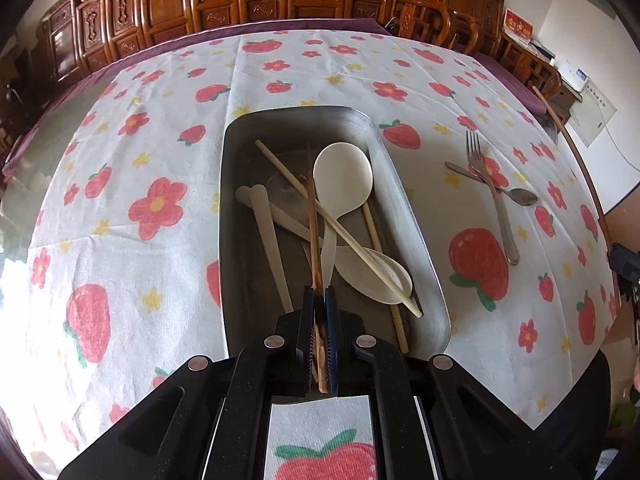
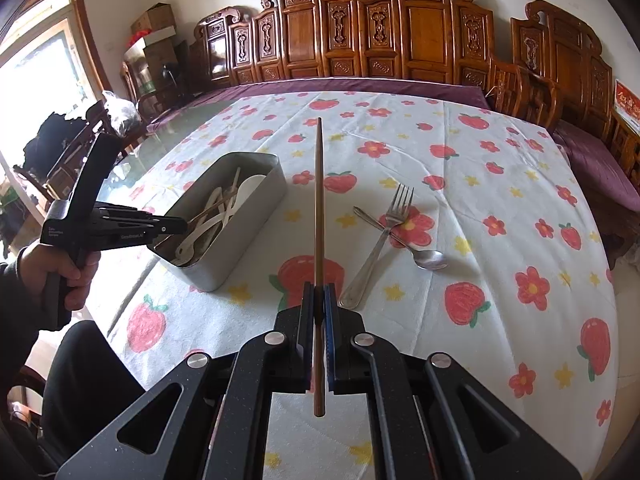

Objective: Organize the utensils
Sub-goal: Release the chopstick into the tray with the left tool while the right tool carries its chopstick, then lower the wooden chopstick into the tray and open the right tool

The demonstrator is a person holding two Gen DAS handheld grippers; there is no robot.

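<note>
Left wrist view shows the left gripper clamped on a brown chopstick whose far end reaches into the metal tin of spoons near the table's middle. The right gripper pinches a second chopstick above the cloth, while fork and metal spoon lie toward the table's right edge. Released at this steep tilt, the stick could catch on the crossed utensils and tip over the tin's rim.
</note>
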